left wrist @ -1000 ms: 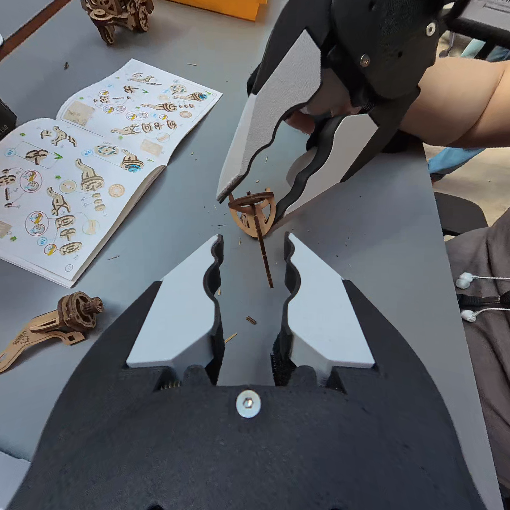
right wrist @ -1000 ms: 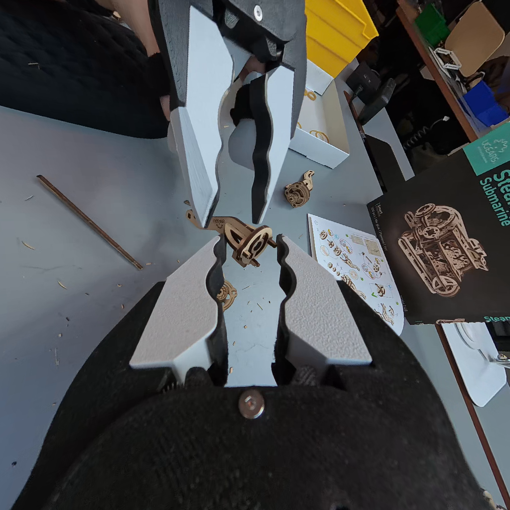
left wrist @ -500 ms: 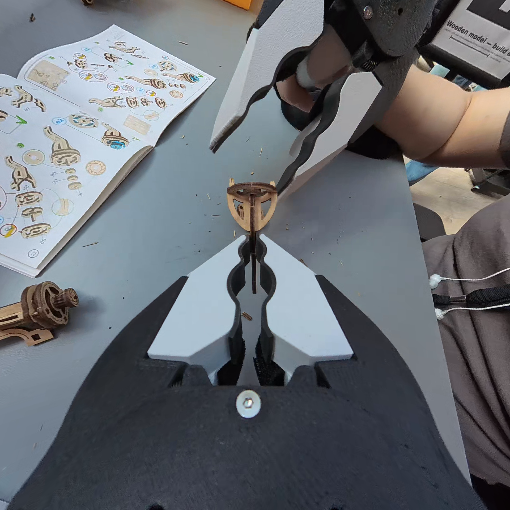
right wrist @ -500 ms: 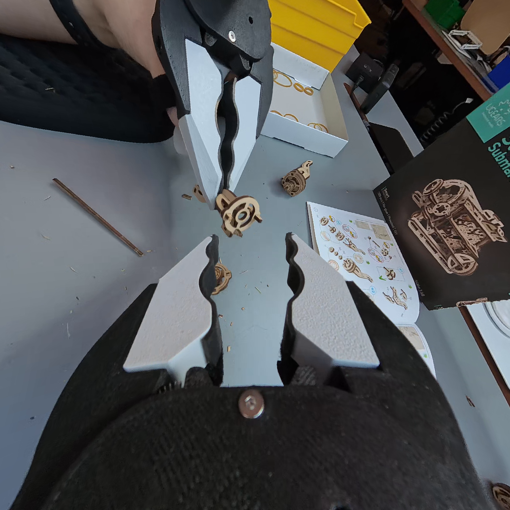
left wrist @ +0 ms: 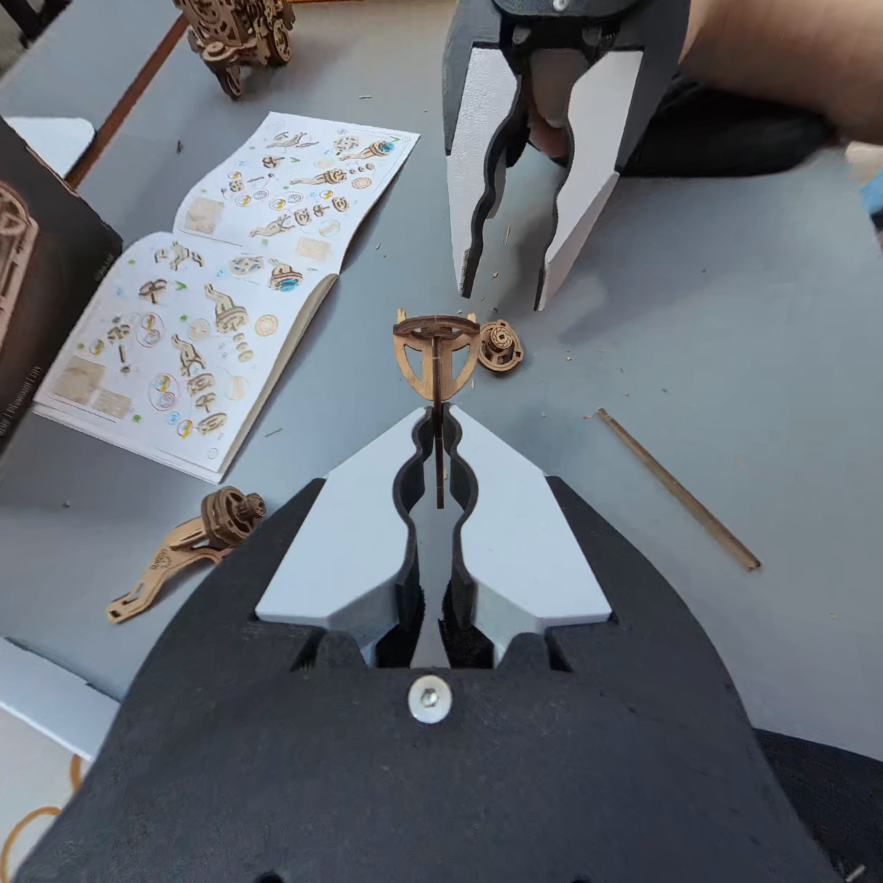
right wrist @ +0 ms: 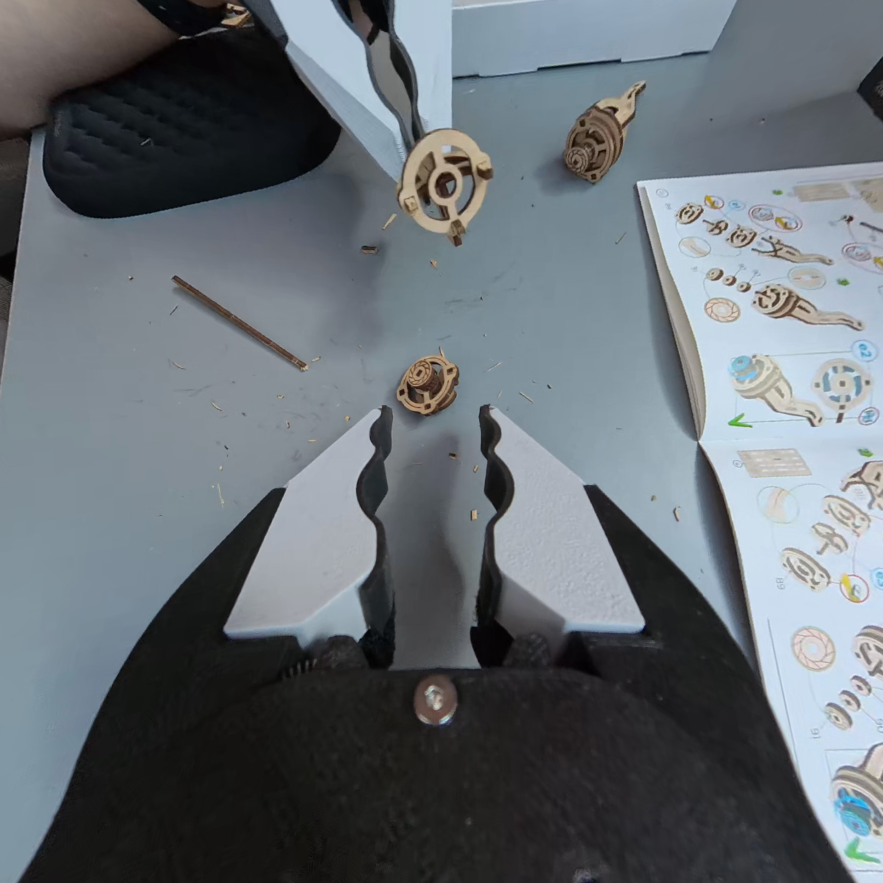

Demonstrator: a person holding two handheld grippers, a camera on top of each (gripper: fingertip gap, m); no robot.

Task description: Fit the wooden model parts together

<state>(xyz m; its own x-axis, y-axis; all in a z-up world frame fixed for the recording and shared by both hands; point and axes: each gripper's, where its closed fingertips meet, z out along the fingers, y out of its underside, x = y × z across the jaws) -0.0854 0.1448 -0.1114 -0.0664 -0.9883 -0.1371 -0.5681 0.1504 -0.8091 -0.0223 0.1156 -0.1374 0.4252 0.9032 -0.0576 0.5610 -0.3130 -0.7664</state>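
Observation:
My left gripper (left wrist: pixel 436 412) is shut on the thin flat stem of a wooden ring-and-bracket part (left wrist: pixel 436 353) and holds it above the grey table. In the right wrist view that part (right wrist: pixel 442 188) hangs from the left gripper (right wrist: pixel 414 136) with its ring facing me. My right gripper (right wrist: pixel 435 411) is open and empty, just short of a small round wooden hub part (right wrist: pixel 426 384) lying on the table. In the left wrist view the hub (left wrist: pixel 500 346) lies just right of the held part, and the right gripper (left wrist: pixel 501 298) hovers open behind it.
An open instruction booklet (left wrist: pixel 224 286) (right wrist: pixel 783 382) lies beside the work area. A wooden lever assembly (left wrist: pixel 191 544) (right wrist: pixel 597 136), a thin wooden stick (left wrist: pixel 678 489) (right wrist: pixel 239 322), a finished wooden model (left wrist: pixel 239 38), a white box (right wrist: pixel 573 43) and a black cushion (right wrist: pixel 191 129) lie around. The thin wooden stick (left wrist: pixel 678 489) lies around 11 cm away from my right fingertips. My right wrist view (right wrist: pixel 228 317) looks at it from another angle.
My left gripper closed on the part's stem and lifted it off the table. My right gripper let go of the part, drew back and lowered toward the small hub.

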